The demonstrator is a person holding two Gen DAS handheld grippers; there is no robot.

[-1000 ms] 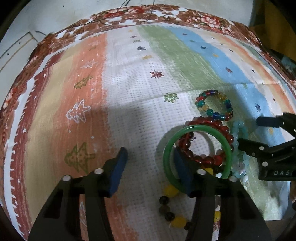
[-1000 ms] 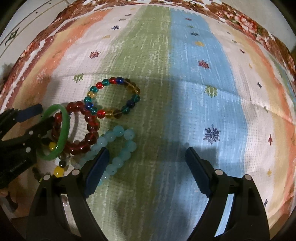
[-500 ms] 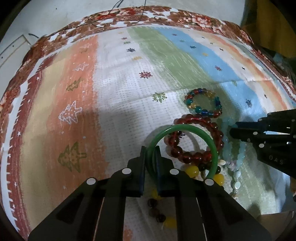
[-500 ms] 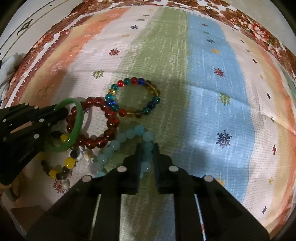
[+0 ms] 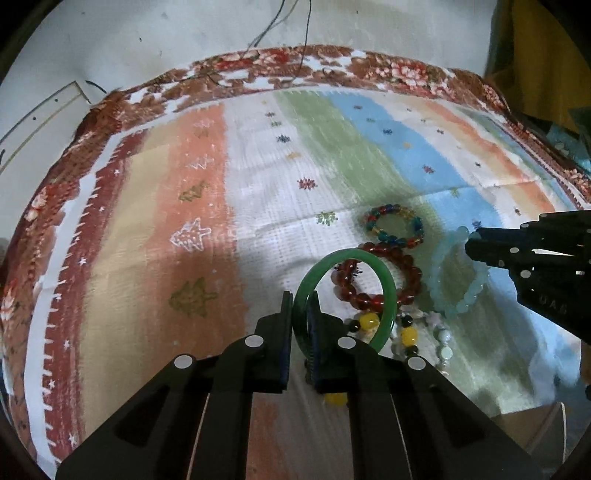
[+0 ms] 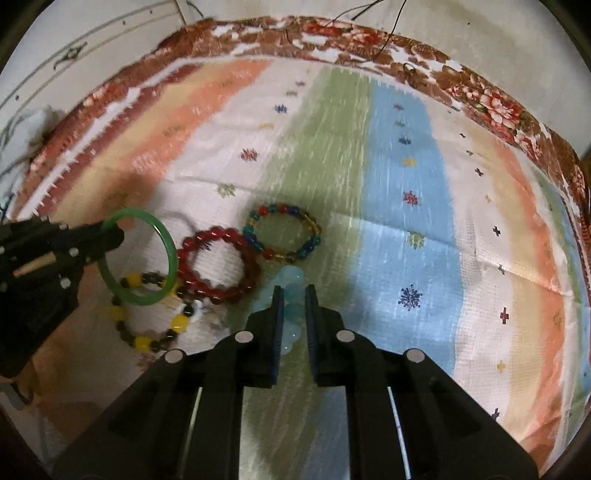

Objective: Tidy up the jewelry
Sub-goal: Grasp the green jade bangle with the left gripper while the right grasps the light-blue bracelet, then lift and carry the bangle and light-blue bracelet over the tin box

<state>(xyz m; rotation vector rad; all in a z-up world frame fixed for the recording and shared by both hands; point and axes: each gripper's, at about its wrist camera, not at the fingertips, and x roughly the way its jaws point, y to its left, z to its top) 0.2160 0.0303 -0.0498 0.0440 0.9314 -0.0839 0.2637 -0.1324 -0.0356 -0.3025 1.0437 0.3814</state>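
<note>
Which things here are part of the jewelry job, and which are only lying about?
Part of the job:
- green bangle, in left tool
- pale blue bead bracelet, in right tool
- red bead bracelet
- multicolour bead bracelet
- yellow-and-dark bead bracelet

Lying about:
- striped cloth
- thin wires

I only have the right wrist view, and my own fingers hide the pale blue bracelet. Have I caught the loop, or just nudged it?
Observer: The left wrist view shows the right gripper pinching one spot on the pale blue bracelet. The rest of the loop spreads open below the tip.
Operator: Is the green bangle seated between the left pads?
Observer: Yes. The left gripper is shut on the near rim of the green bangle, which stands upright in front of the red bead bracelet.
</note>
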